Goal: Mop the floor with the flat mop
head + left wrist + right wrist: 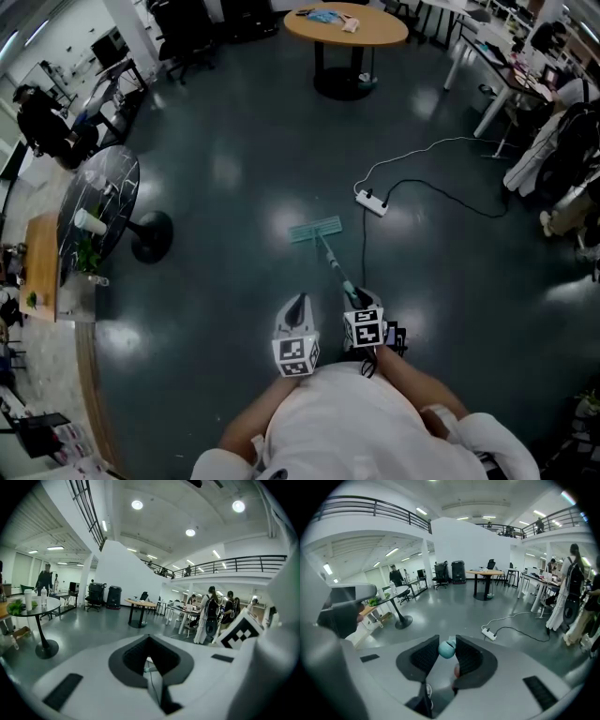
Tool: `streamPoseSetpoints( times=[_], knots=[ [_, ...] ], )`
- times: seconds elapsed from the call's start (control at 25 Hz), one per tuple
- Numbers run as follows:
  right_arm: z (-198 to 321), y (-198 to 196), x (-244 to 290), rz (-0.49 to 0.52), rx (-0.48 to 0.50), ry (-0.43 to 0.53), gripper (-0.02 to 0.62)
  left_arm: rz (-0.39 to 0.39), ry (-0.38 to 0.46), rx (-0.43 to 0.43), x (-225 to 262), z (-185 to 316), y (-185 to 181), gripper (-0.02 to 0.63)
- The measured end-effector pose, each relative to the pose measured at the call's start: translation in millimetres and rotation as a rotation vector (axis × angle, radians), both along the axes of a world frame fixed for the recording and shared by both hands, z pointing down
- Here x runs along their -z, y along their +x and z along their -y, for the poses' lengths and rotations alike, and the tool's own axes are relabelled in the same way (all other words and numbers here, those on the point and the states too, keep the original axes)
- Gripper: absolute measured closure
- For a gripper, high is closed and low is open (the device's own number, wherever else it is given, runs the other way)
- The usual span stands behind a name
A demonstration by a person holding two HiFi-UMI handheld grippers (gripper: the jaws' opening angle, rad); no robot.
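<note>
Clamping the flat mop handle (333, 261) in the right gripper (359, 300), pole angling toward the power strip (372, 202); left gripper (298, 307) idling closed, empty.

- white power strip (372, 200), white and black cables trailing right
- round wooden bench (375, 33), far end
- glass bench (117, 173), white cup (90, 221) near its edge

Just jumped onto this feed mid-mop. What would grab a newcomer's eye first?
The flat mop, its teal head flat on the dark floor straight ahead, handle running back into the right gripper, which is closed on the handle's end. Just beyond and right of the head lies a white power strip with cables trailing off to the right. The left gripper hangs shut and empty beside the right one.
</note>
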State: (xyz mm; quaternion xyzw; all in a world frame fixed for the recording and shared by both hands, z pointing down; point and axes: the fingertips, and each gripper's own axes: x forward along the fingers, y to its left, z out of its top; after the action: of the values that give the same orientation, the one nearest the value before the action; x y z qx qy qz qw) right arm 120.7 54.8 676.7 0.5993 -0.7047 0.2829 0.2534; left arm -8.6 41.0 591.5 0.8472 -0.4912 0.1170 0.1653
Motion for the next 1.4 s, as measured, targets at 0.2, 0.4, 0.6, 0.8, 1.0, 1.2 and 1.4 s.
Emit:
streamPoseSetpoints(
  times=[0.2,0.4,0.6,0.8,1.0,1.2,1.4],
  knots=[
    [1,7,0,0.010,-0.010,0.001,0.480,0.010,0.001,0.023,-1,-1,6,0.601],
    [-1,13,2,0.007,0.018,0.006,0.480,0.003,0.000,0.096,4,5,16,0.601],
    [-4,11,-6,0.015,0.051,-0.007,0.480,-0.003,-0.003,0.143,5,16,22,0.601],
    [17,7,-13,0.006,0.047,-0.008,0.480,-0.005,-0.005,0.130,-3,39,20,0.601],
    [80,-1,-30,-0.018,0.034,0.015,0.482,-0.014,-0.013,0.115,-5,72,13,0.601],
    [173,-6,-41,-0.055,0.011,0.050,0.483,-0.017,-0.026,0.102,-8,100,4,0.601],
    [241,-10,-49,-0.062,-0.010,0.059,0.485,-0.010,-0.029,0.116,-14,121,-7,0.601]
  ],
)
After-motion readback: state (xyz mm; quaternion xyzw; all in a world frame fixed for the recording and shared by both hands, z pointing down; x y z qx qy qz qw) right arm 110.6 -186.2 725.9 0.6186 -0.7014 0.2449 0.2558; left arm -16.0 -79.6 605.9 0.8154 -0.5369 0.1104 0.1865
